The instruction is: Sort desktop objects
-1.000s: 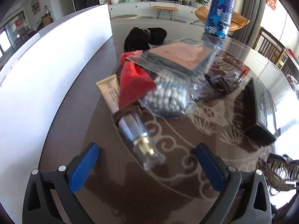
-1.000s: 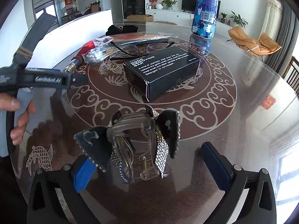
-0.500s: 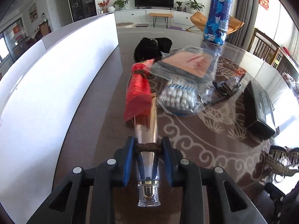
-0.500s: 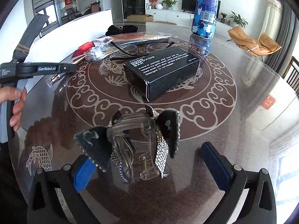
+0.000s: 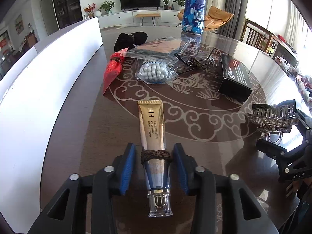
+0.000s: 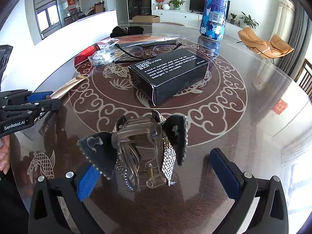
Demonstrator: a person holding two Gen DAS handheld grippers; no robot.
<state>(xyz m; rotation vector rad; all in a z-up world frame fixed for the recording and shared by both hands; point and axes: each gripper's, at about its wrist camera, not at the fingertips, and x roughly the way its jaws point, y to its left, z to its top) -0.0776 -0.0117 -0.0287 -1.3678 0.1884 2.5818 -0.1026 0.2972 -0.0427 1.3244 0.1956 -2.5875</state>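
At 6 o'clock, the left gripper stands spread around a gold cream tube lying flat, apparently just set apart. The right gripper, jaws wide, brackets a rhinestone hair clip. Unsorted items cluster toward 12 o'clock.

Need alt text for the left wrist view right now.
The left tool brackets a gold eye-cream tube lying on the glass table, fingers slightly apart from it. Beyond lie a cotton-swab bag, red packet and black box.
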